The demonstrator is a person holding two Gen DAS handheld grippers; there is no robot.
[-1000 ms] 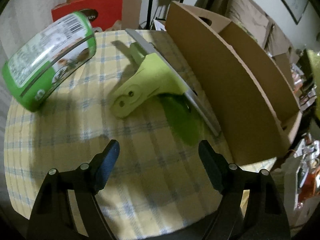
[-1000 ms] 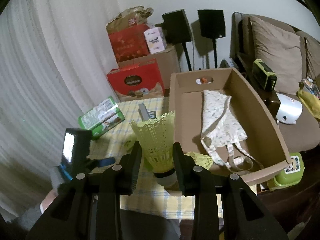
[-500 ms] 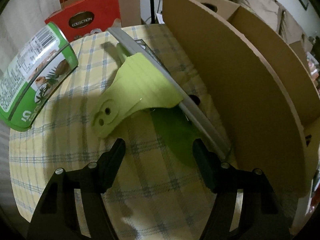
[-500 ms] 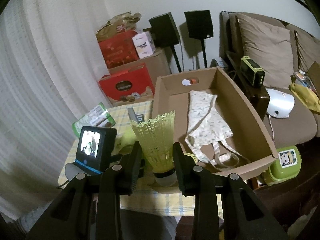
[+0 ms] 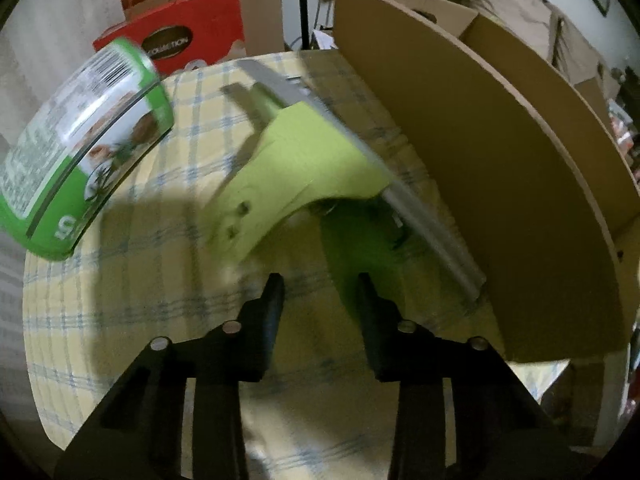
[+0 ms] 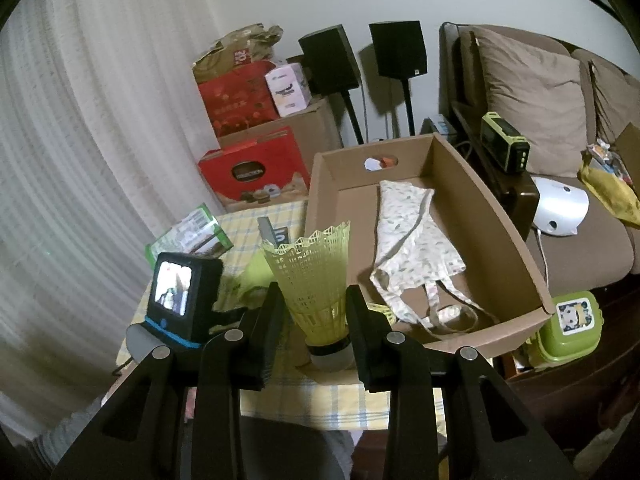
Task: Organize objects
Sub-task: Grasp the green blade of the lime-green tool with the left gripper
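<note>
Shuttlecock, yellow-green mesh plastic (image 6: 320,280), pinched at its base by the right hand-held gripper (image 6: 316,320), at 8 o'clock off the brown cardboard box (image 6: 516,240). Left hand-held gripper (image 5: 318,304) part-open, empty, near the lime plastic squeegee (image 5: 296,176) on the bench (image 5: 140,320). Risk: narrow grip, shuttlecock could tip out. Only the right view shows the patterned cloth (image 6: 412,240) inside the box.

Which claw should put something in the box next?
Probably the right claw: it already grips the shuttlecock beside the cardboard box. The left claw is empty, near the green squeegee.
</note>
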